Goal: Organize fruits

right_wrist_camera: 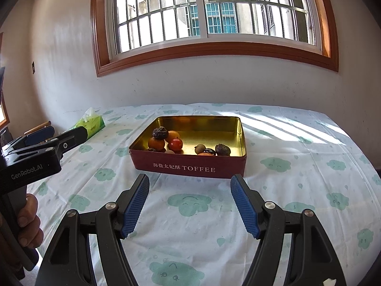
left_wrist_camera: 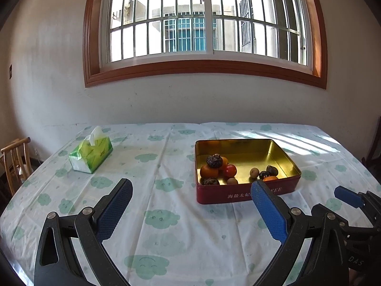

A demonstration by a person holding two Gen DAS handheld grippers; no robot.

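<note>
1. Table point(right_wrist_camera: 297, 190): under a white cloth printed with green clouds. It carries everything listed below.
2. Tin point(right_wrist_camera: 190, 166): red outside, gold inside, lid off, at mid-table straight ahead of your right gripper point(right_wrist_camera: 189, 205). The front wall reads "TOFFEE" after a row of Chinese characters.
3. Tissue pack point(left_wrist_camera: 91, 153): green, far left, well apart from the tin; its print is too small to read.
4. Left gripper point(left_wrist_camera: 191, 211): jaws wide open, holding nothing, hovering over the cloth short of the tin. Its body reads "GenRobot.AI" in the right wrist view.
5. Right gripper: jaws wide open, empty, near the tin's front wall.
6. Fruits point(right_wrist_camera: 176, 143): all lie inside the tin, one cluster at its left, a looser group at its front right. No fruit shows on the cloth, so you appear to be either at the start or finished. A next pick would mean reaching over the front wall and closing gently on one round piece.
</note>
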